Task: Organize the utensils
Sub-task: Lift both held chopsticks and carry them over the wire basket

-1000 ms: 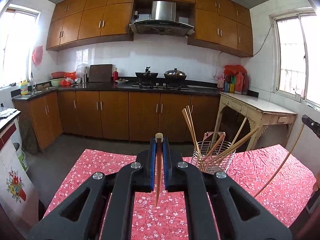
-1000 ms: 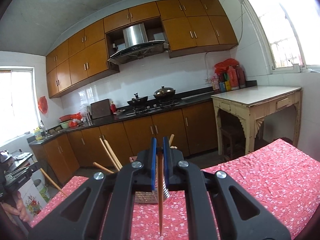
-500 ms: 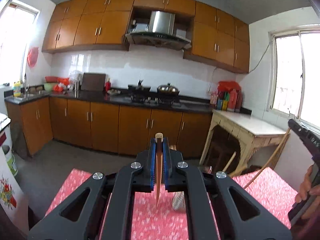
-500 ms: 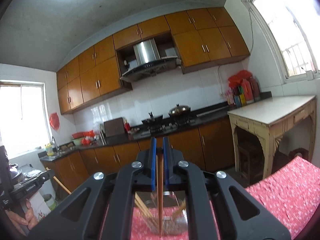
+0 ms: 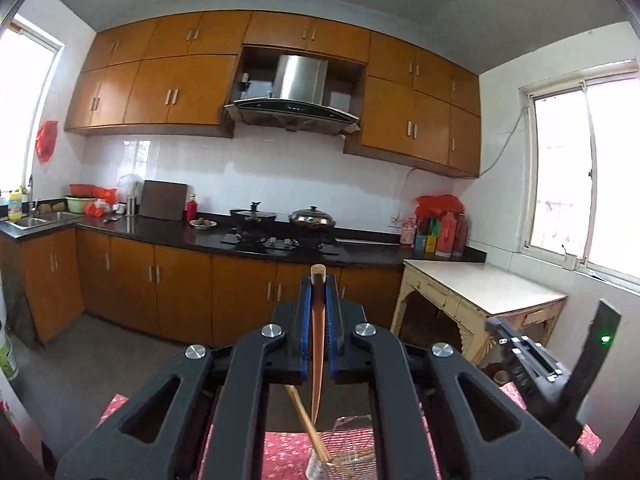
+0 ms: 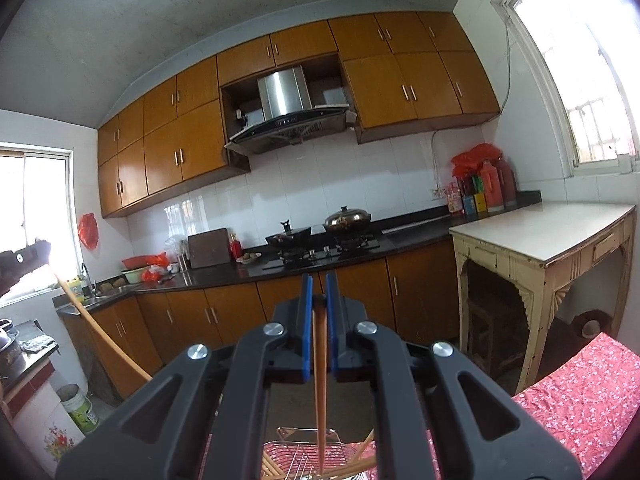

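My left gripper [image 5: 318, 280] is shut on a brown wooden chopstick [image 5: 317, 356] that hangs down between its blue pads, its tip just above the wire utensil basket [image 5: 344, 450]. Other chopsticks [image 5: 306, 424] lean in that basket. My right gripper [image 6: 318, 286] is shut on a second chopstick [image 6: 319, 384], which points down over the same wire basket [image 6: 294, 446] on the red floral tablecloth [image 6: 576, 392]. The left-held chopstick [image 6: 96, 328] also shows at the left of the right wrist view, and the right gripper's body [image 5: 532, 368] at the right of the left wrist view.
Beyond the table are brown base cabinets [image 5: 160, 292] under a black counter with a stove and pots [image 5: 280, 224]. A pale side table [image 6: 548, 240] stands at the right under a window. A white bucket [image 6: 78, 408] sits on the floor at left.
Both grippers have risen with their chopsticks. The wire basket has dropped to the bottom edge of each view, and most of the tablecloth has slid out of sight.
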`<action>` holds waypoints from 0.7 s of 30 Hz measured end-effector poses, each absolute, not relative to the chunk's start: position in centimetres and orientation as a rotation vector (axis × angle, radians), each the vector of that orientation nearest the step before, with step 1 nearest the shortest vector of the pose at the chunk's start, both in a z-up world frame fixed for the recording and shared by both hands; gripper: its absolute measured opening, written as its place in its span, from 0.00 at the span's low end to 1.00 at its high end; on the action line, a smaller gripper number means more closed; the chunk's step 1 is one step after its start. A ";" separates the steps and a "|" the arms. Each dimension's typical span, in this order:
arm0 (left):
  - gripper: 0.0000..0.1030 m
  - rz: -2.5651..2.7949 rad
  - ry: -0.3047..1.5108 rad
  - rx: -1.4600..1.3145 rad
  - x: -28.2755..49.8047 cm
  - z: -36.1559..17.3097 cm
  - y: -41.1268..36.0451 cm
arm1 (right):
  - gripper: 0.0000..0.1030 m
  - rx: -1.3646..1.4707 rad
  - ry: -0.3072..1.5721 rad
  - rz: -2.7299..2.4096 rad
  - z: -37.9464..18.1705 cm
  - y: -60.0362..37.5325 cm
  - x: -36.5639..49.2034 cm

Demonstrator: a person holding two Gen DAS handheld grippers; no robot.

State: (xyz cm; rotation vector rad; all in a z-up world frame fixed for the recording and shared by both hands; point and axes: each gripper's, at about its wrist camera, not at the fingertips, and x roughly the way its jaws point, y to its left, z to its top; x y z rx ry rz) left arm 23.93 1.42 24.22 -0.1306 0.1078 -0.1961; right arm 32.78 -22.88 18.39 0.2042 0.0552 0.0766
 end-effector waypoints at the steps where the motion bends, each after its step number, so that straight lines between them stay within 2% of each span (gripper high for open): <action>1: 0.06 -0.200 0.112 -0.130 24.2 24.0 1.2 | 0.07 0.204 0.061 0.076 18.3 -22.8 33.2; 21: 0.06 -0.239 0.312 -0.148 32.0 15.7 -2.2 | 0.07 0.154 0.170 0.094 14.4 -21.4 37.4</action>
